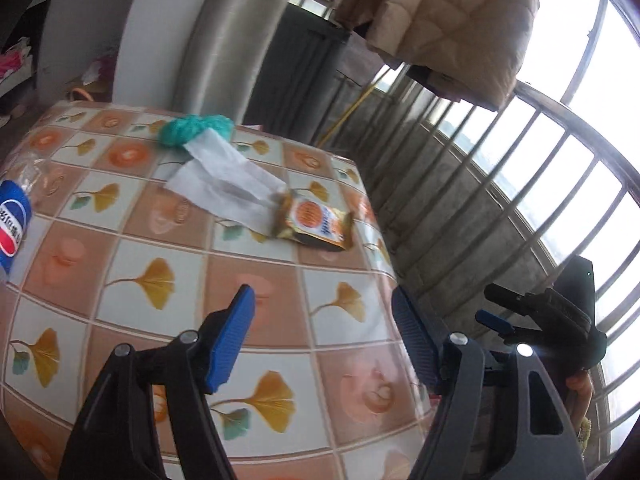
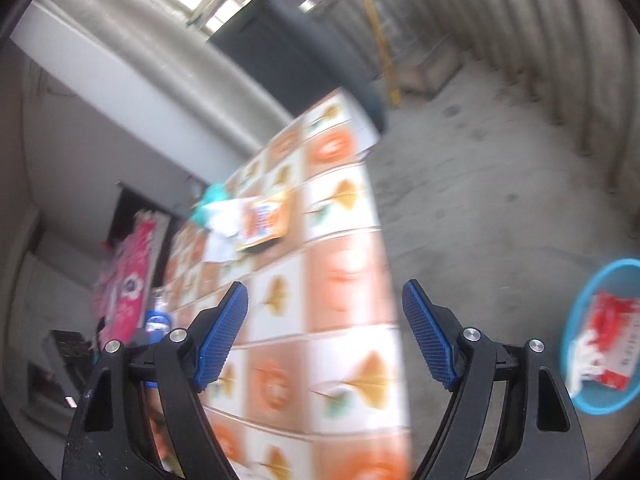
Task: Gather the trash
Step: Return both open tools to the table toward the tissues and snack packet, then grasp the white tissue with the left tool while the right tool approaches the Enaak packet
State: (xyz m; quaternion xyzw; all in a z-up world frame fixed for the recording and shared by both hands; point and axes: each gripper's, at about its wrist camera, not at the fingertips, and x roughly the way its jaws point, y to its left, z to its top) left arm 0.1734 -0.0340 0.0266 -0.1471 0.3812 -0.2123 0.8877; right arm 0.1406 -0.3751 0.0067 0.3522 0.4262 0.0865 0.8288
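Trash lies on the worktop [image 1: 168, 248], which is covered with a tiled cloth of orange and ginkgo-leaf squares. We see a gold snack wrapper [image 1: 314, 224] near the far right edge, touching the end of a white tissue [image 1: 224, 184] that stretches back to a teal wad [image 1: 192, 130]. A blue-labelled bottle [image 1: 14, 224] lies at the left border of the left wrist view, well apart from the wrapper.

We hold the left tongs [image 1: 324, 340] above the near part of the worktop. Their blue pads stand apart with nothing between them; only the cloth shows in the gap. Just to their right, the other tool appears beyond the worktop edge.

We hold the right tongs [image 2: 324, 340] over the worktop's right edge. Their jaws also stand apart and hold nothing. This view is blurred; the wrapper, tissue and teal wad show as one cluster further along the cloth.

On the concrete floor [image 2: 480, 200], to the right of the worktop, stands a blue basket [image 2: 576, 304]. Red-and-white packaging [image 2: 608, 336] lies inside it.
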